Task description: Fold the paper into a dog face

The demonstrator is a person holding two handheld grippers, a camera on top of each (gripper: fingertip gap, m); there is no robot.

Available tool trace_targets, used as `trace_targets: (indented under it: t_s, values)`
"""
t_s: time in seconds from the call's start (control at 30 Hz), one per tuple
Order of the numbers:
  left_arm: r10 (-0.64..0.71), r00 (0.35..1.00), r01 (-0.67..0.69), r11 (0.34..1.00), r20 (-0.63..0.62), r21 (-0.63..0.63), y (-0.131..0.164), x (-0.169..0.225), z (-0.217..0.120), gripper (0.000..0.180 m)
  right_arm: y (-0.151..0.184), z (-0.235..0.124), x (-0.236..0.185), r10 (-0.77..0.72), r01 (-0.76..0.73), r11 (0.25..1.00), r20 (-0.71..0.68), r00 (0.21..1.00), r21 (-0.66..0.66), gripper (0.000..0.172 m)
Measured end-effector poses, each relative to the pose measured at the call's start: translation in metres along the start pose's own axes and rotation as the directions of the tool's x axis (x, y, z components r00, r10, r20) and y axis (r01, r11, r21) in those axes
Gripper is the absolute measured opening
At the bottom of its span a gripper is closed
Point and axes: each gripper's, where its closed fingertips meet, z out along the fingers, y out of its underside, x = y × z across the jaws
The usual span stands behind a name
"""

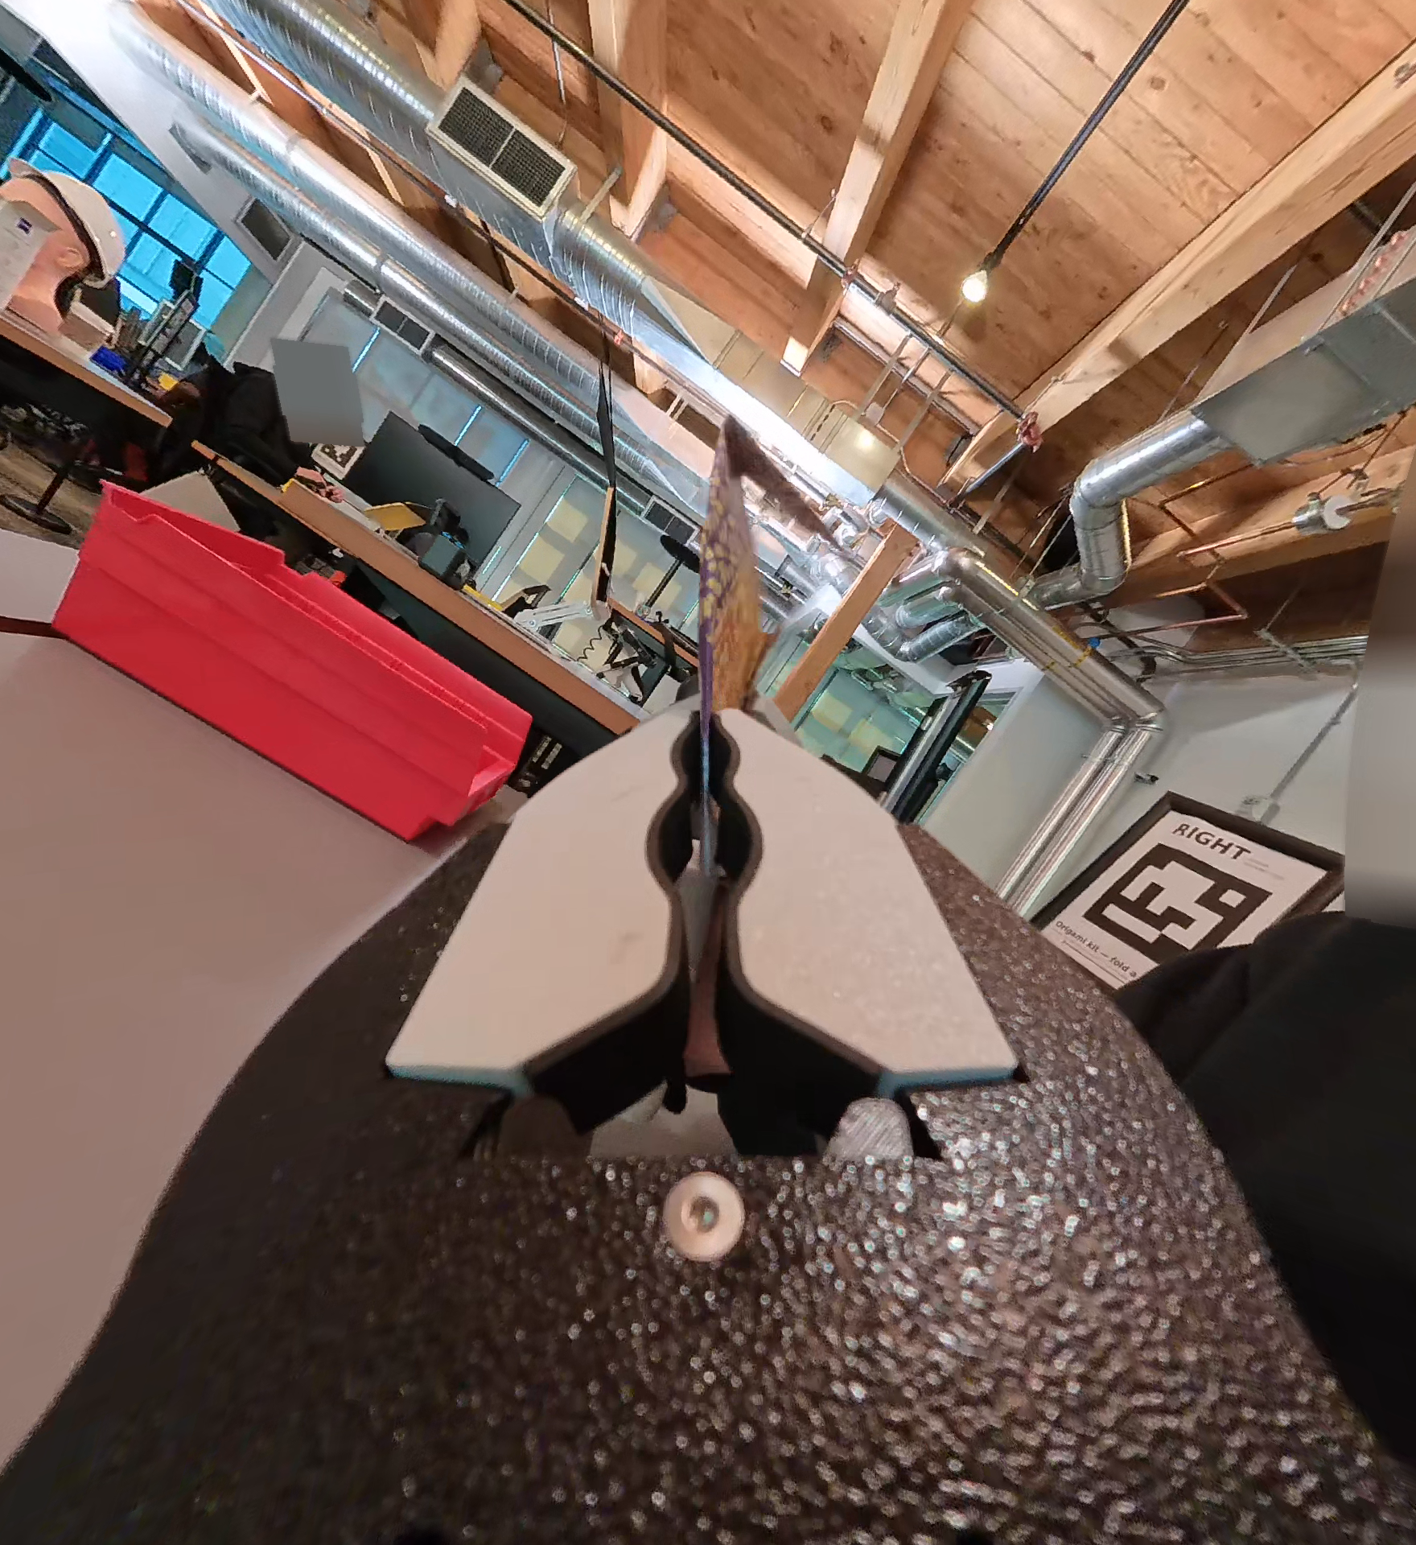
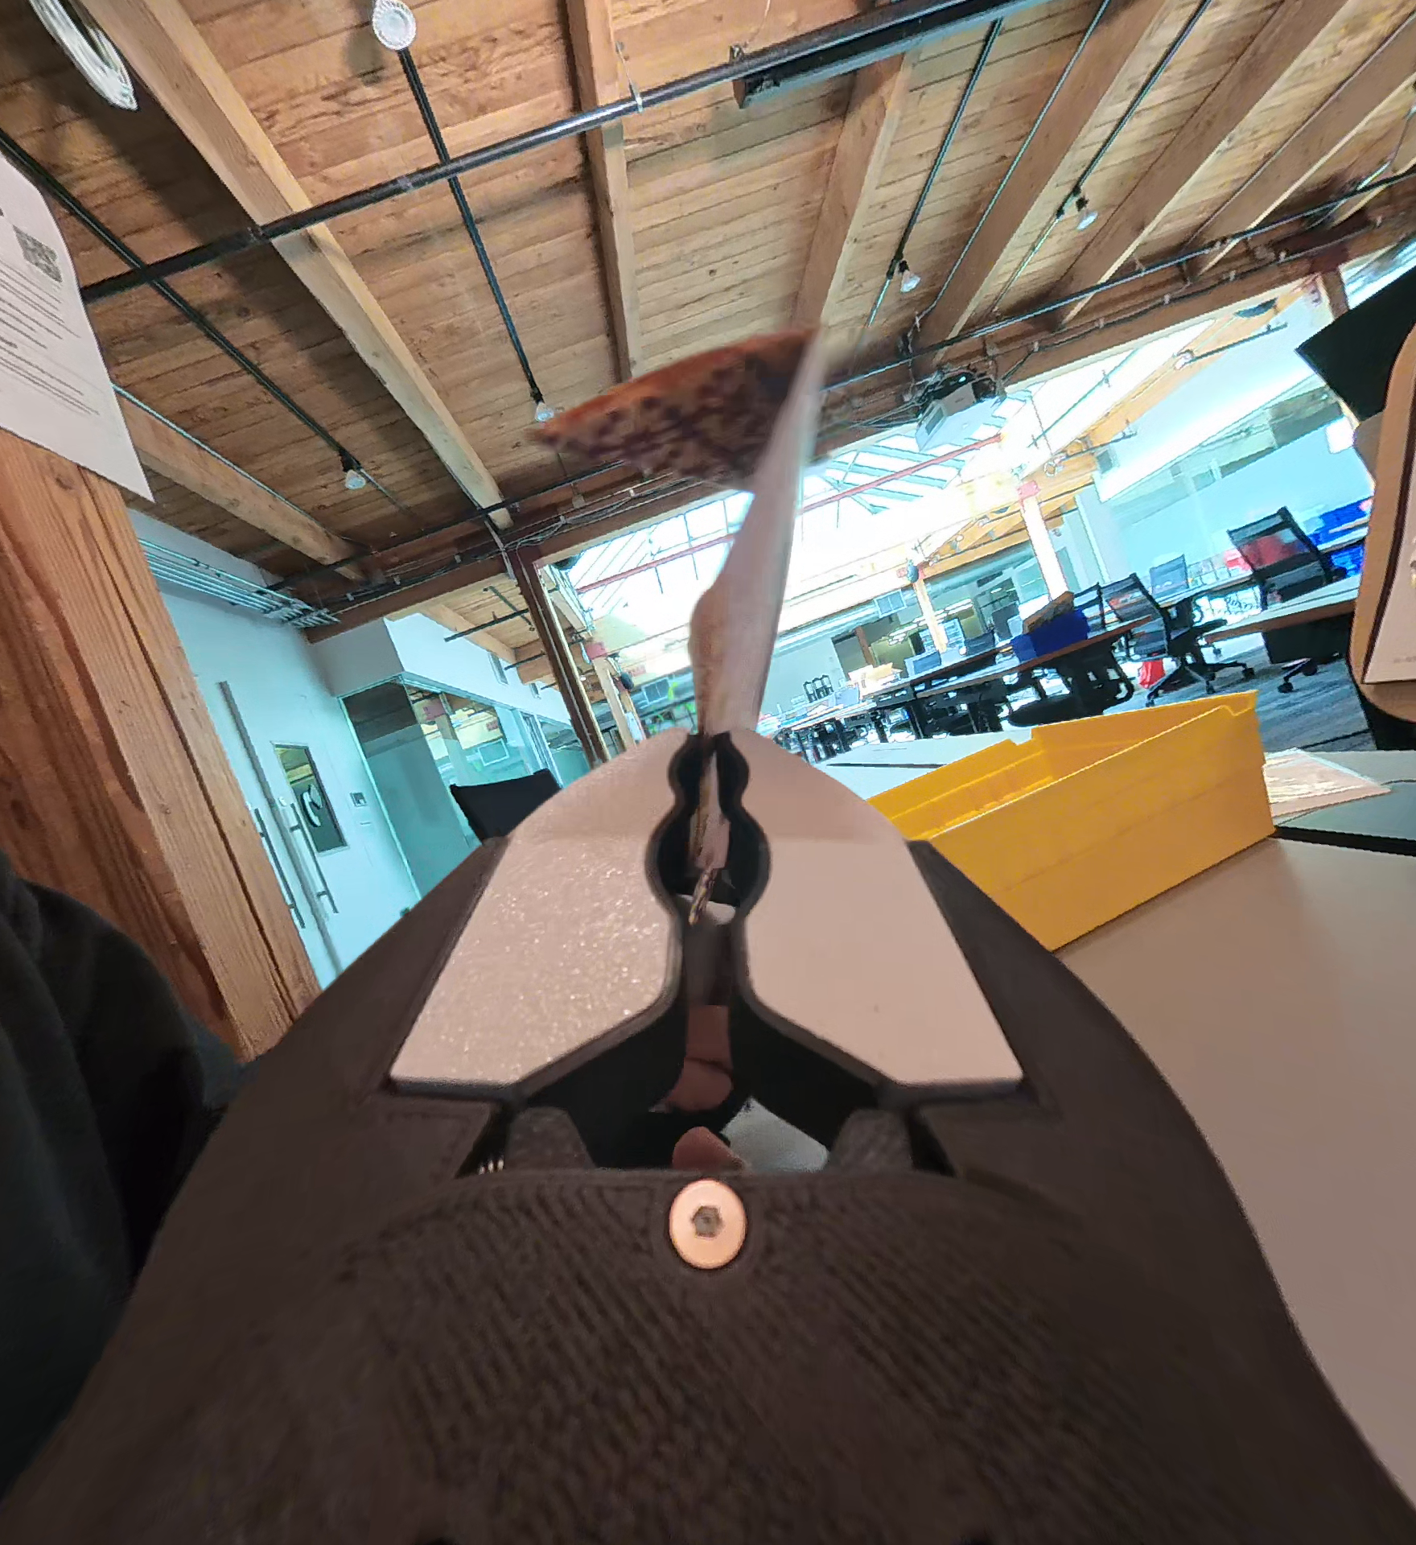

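Patterned paper pinched by both grippers, raised above the desk (image 1: pixel 145 836).

Left gripper (image 1: pixel 709 736): jaws clenched on the purple-and-gold paper (image 1: pixel 725 568), edge-on, upright; red bin (image 1: pixel 270 652) on desk to its left. Right gripper (image 2: pixel 709 752): jaws clenched on the same sheet's pale side (image 2: pixel 759 568); yellow bin (image 2: pixel 1106 803) to its right.

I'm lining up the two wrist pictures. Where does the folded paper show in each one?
Left wrist view: paper stands edge-on at centre, purple patterned, clamped in the left gripper.
Right wrist view: paper rises from the right gripper, pale side showing.
Shared landmark: the wooden beam ceiling.
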Motion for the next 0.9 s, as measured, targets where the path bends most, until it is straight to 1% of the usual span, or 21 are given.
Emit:
trace_targets:
  t_s: [0.03, 0.13, 0.23, 0.3, 0.37, 0.4, 0.47, 0.53, 0.57, 0.67, 0.73, 0.8, 0.9]
  values:
    - [0.004, 1.0, -0.004, 1.0, 0.001, -0.003, 0.001, 0.0, 0.001, 0.0, -0.001, 0.0, -0.001, -0.015, 0.015, 1.0, 0.003, 1.0, -0.002, 0.0]
    - [0.023, 0.999, -0.023, 1.0, 0.023, -0.007, 0.001, -0.001, 0.002, 0.0, -0.001, -0.002, 0.006, -0.058, 0.057, 0.998, -0.055, 0.997, -0.02, 0.0]
    - [0.069, 0.995, -0.067, 0.997, 0.068, -0.029, 0.002, -0.005, 0.002, 0.0, 0.001, -0.004, 0.017, -0.02, 0.017, 0.999, -0.115, 0.993, -0.027, 0.0]
    - [0.123, 0.987, -0.118, 0.992, 0.104, -0.05, 0.004, -0.007, 0.002, 0.0, 0.002, -0.006, 0.022, 0.015, -0.017, 1.0, -0.141, 0.99, -0.013, 0.0]
    - [0.215, 0.965, -0.206, 0.976, 0.148, -0.077, 0.005, -0.009, 0.003, 0.0, 0.002, -0.006, 0.024, 0.035, -0.035, 0.999, -0.148, 0.988, 0.004, 0.0]
    - [0.262, 0.953, -0.249, 0.963, 0.149, -0.104, 0.007, -0.007, 0.003, 0.007, 0.0, -0.007, 0.024, 0.042, -0.04, 0.999, -0.154, 0.987, 0.018, 0.0]
    - [0.334, 0.928, -0.303, 0.935, 0.168, -0.183, 0.015, -0.009, 0.005, 0.027, -0.004, -0.007, 0.023, 0.078, -0.071, 0.996, -0.143, 0.987, 0.047, 0.0]
    - [0.395, 0.899, -0.342, 0.903, 0.189, -0.26, 0.022, -0.012, 0.007, 0.027, -0.005, -0.006, 0.023, 0.106, -0.099, 0.993, -0.143, 0.984, 0.057, 0.0]
    - [0.417, 0.89, -0.361, 0.891, 0.184, -0.277, 0.025, -0.012, 0.008, 0.026, -0.005, -0.004, 0.021, 0.116, -0.11, 0.992, -0.128, 0.985, 0.057, 0.0]
    - [0.43, 0.883, -0.361, 0.878, 0.188, -0.315, 0.032, -0.013, 0.011, 0.023, -0.004, -0.001, 0.016, 0.12, -0.114, 0.992, -0.107, 0.987, 0.056, 0.0]
    - [0.415, 0.892, -0.342, 0.879, 0.181, -0.333, 0.037, -0.012, 0.013, 0.016, -0.003, 0.001, 0.015, 0.117, -0.112, 0.992, -0.11, 0.987, 0.053, 0.0]
    - [0.409, 0.896, -0.343, 0.884, 0.171, -0.317, 0.036, -0.01, 0.014, 0.009, -0.003, 0.002, 0.013, 0.112, -0.107, 0.993, -0.102, 0.988, 0.048, 0.0]
    - [0.386, 0.908, -0.328, 0.897, 0.164, -0.296, 0.035, -0.007, 0.016, 0.009, -0.004, 0.001, 0.013, 0.104, -0.099, 0.994, -0.103, 0.989, 0.056, 0.0]
